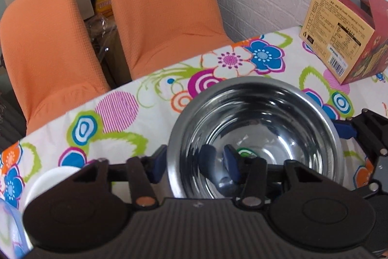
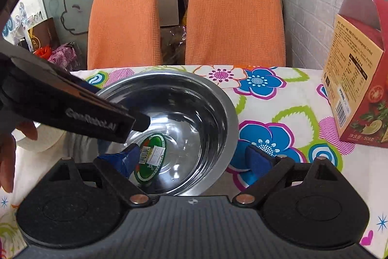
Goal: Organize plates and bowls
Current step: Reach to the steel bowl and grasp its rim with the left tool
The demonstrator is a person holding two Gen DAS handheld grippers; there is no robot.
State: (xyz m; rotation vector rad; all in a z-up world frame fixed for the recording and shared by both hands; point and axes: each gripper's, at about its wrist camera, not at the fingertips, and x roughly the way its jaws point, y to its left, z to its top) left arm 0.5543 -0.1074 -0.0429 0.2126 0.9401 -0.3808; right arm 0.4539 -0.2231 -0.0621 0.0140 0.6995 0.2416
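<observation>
A steel bowl (image 1: 257, 128) with a green label (image 2: 150, 157) on its bottom stands on the flowered tablecloth. My left gripper (image 1: 194, 162) straddles the bowl's near-left rim, one blue finger inside and one outside; its jaws stand apart around the wall. My right gripper (image 2: 194, 159) is open and straddles the bowl's right rim (image 2: 228, 113), left finger inside, right finger outside on the cloth. The right gripper also shows at the right edge of the left wrist view (image 1: 359, 132). A white bowl (image 1: 48, 181) sits left of the steel bowl.
A red and tan carton (image 2: 356, 89) stands on the table (image 2: 303, 113) at the right by the white brick wall. Two orange chairs (image 2: 232, 21) stand beyond the table's far edge. A hand (image 2: 9, 152) is at the left. A clear blue-tinted item (image 1: 9, 227) sits at the lower left.
</observation>
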